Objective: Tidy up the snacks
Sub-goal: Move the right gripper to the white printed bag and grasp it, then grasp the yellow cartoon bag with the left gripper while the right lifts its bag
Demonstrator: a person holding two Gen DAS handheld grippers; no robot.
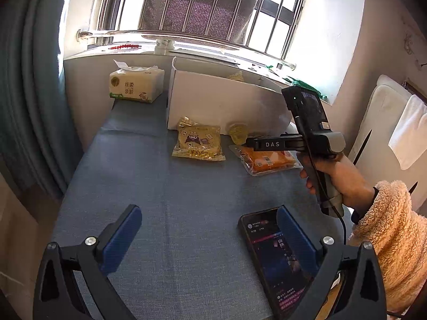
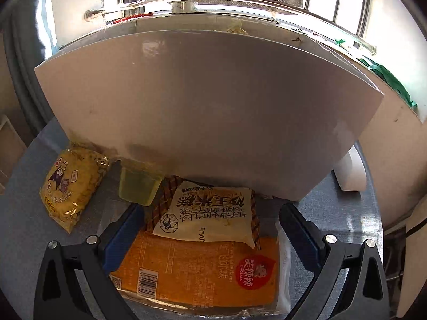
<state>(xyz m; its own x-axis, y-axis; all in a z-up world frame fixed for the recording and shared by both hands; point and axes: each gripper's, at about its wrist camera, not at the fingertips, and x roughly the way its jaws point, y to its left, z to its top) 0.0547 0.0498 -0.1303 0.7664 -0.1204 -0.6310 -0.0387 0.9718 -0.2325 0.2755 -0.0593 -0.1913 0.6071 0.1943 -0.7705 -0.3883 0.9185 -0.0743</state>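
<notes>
My left gripper (image 1: 208,240) hung released, its blue pads wide apart over bare blue cloth (image 1: 170,186), with open room ahead up to the tissue pack (image 1: 136,85) at the far left corner and a phone (image 1: 277,261) lying under its right finger. Further right, the yellow snack bag (image 1: 198,142) lay just before the white box (image 1: 221,101), apart from the orange packet (image 2: 202,269). My right gripper (image 2: 210,229) was spread open around that orange packet, where a white snack pouch (image 2: 210,210) rested on it, near the box's lower edge.
</notes>
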